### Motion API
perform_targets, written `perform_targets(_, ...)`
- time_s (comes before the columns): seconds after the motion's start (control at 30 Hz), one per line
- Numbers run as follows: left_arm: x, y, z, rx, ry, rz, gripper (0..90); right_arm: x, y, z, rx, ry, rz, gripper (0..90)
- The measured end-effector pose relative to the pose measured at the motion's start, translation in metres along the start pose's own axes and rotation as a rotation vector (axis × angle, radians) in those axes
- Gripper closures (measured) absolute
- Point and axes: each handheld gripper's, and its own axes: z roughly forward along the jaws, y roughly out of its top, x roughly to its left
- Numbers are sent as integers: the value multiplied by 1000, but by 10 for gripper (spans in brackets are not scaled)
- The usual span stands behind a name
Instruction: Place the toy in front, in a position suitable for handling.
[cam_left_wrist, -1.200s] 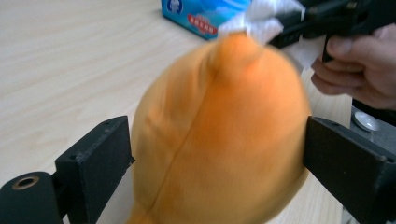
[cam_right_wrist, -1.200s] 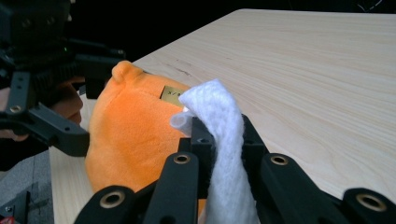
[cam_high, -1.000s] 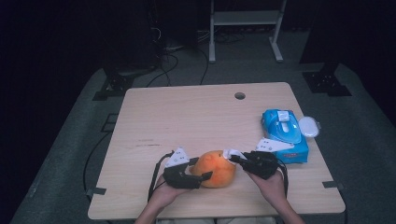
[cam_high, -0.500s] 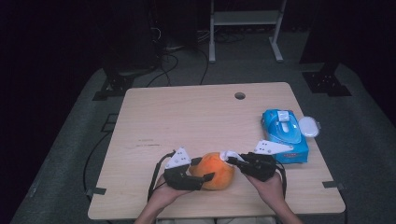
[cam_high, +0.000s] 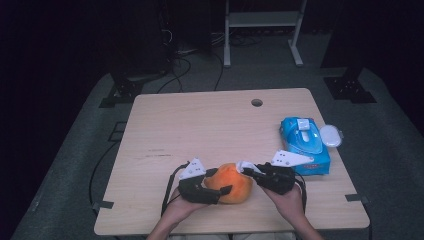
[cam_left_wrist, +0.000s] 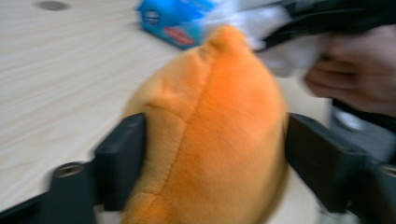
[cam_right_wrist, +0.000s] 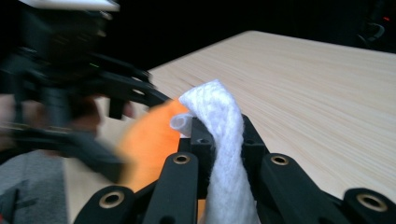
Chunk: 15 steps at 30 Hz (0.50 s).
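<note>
An orange plush toy (cam_high: 230, 182) lies on the wooden table (cam_high: 200, 130) near its front edge. My left gripper (cam_high: 220, 181) straddles it from the left. In the left gripper view the toy (cam_left_wrist: 215, 130) fills the gap of the left gripper (cam_left_wrist: 215, 154), and both black jaws touch its sides. These jaws have just been opening, with the toy still between them. My right gripper (cam_high: 248, 172) is shut on a white wipe (cam_right_wrist: 219, 116) and holds it against the toy's right upper side (cam_right_wrist: 149, 135). The wipe hangs down between the right gripper's (cam_right_wrist: 223, 135) jaws.
A blue pack of wipes (cam_high: 305, 145) lies at the right, just behind my right hand, with its white lid (cam_high: 331, 135) flipped open over the table's right edge. A cable hole (cam_high: 257, 102) sits near the far edge. Dark floor, cables and a stand lie beyond.
The left gripper's jaws have spread wider around the orange toy. Both hands and the toy have stayed in about the same place.
</note>
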Motion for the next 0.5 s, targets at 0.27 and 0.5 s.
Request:
perform_targets(0.27,0,-2,5,-30,82,10,332,5,6,-4,-41,51,-2,804)
perform_targets(0.5,1,0,4,-28,30,15,207,3,3,0,-5,11,-42,810)
